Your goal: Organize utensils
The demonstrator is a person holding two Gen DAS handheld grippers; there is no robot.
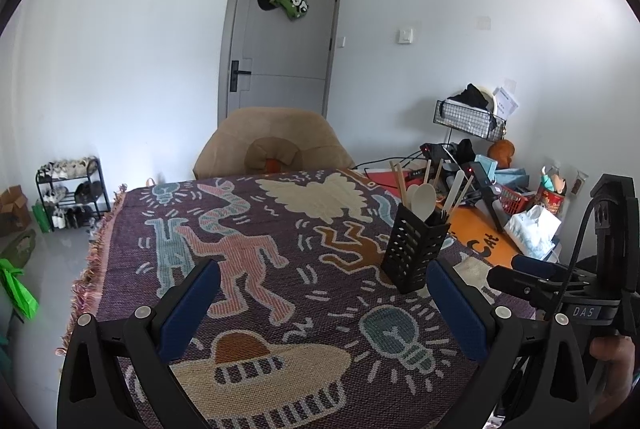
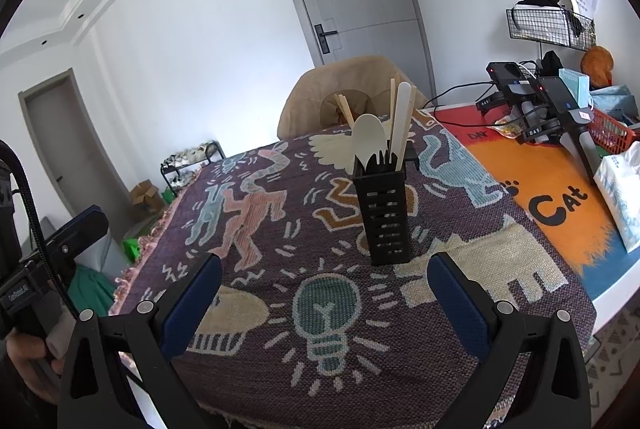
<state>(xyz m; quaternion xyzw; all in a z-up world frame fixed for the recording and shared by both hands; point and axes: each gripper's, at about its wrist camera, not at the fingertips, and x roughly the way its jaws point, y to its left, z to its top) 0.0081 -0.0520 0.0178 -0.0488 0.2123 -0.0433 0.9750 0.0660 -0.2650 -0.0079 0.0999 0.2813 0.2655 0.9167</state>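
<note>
- Our left gripper (image 1: 323,283) hangs spread wide, empty, the black utensil holder (image 1: 414,249) ahead to its right.
- Our right gripper (image 2: 324,279) gapes too (nothing held), the holder just ahead.

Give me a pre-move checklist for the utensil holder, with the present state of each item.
1. Left gripper open and holding nothing: ok.
2. Right gripper open and holding nothing: ok.
3. Black utensil holder upright on the patterned blanket: ok.
4. Utensils in the holder: ok; the pale spoon, chopsticks and a flat pale utensil stand in it.
5. Loose utensils left on the blanket: none visible, ok.
6. Utensils among the clutter on the orange mat: cannot tell.
</note>
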